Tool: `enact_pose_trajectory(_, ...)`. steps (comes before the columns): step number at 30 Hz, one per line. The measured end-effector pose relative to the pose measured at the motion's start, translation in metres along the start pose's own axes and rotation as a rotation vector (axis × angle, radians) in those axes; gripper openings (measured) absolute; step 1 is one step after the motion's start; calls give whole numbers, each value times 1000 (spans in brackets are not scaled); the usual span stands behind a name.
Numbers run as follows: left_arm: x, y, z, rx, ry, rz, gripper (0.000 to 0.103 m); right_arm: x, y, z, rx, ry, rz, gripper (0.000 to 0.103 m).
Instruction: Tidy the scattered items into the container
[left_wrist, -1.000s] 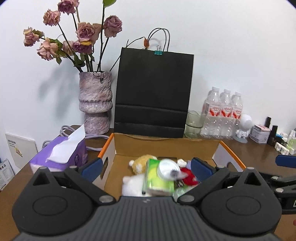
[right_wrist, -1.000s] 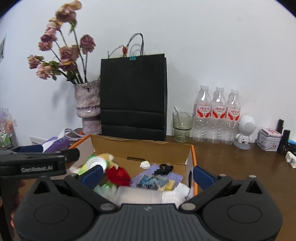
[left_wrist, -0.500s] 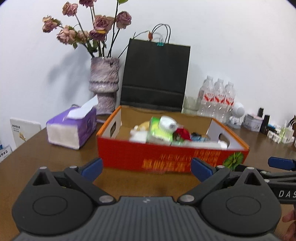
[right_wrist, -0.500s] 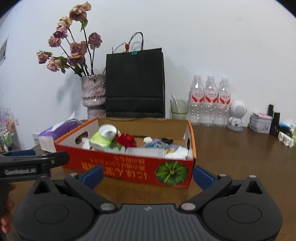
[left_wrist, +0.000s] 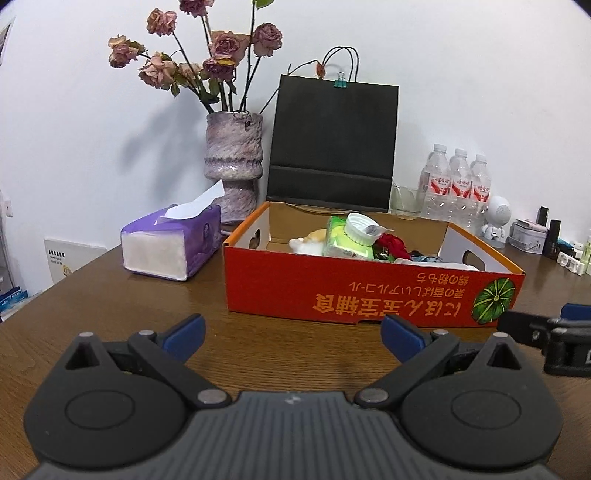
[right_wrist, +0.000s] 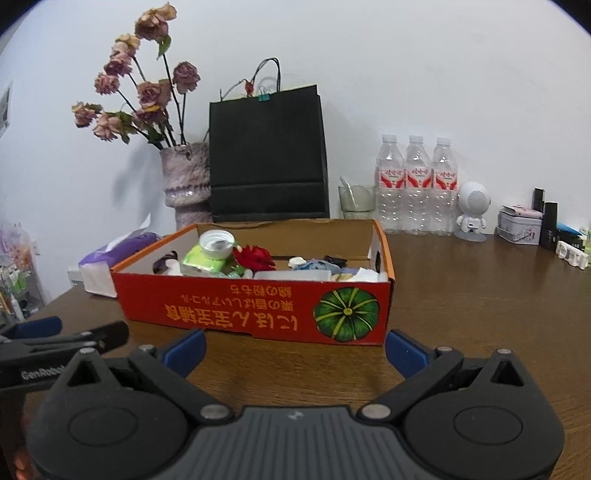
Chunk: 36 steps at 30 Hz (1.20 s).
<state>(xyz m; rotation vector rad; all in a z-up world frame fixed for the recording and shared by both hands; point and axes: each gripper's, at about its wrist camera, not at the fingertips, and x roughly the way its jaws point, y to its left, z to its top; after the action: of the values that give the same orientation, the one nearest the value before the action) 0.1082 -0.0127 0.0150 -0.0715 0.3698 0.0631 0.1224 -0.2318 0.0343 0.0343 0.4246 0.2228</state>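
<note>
Facing "GenRobot"-marked left tongs (right_wrist: 55, 338): red box (right_wrist: 255, 306), upside-down orange script.

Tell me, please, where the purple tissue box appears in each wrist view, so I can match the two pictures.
Left wrist view: the purple tissue box stands in full view left of centre, beside the left end of the red cardboard box.
Right wrist view: the tissue box sits at the left, partly hidden behind the red box's left corner.
Shared landmark: the black paper bag against the wall behind the red box.
</note>
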Motion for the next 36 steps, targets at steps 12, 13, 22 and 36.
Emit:
enact_pose_trajectory(12, -3, -2, 0, 14, -23, 6, 103, 11, 10, -10, -62, -3, -48, 103)
enact_pose_trajectory(13, -3, -3, 0, 18, -22, 4, 103, 12, 11, -10, -65, -1, -49, 103)
enact_pose_trajectory(22, -5, -8, 0, 48, -34, 6, 103, 13, 6, -11, -27, 6, -55, 103)
enact_pose_trajectory(36, -4, -10, -1, 61, -32, 4, 103, 13, 6, -11, -30, 1, -67, 103)
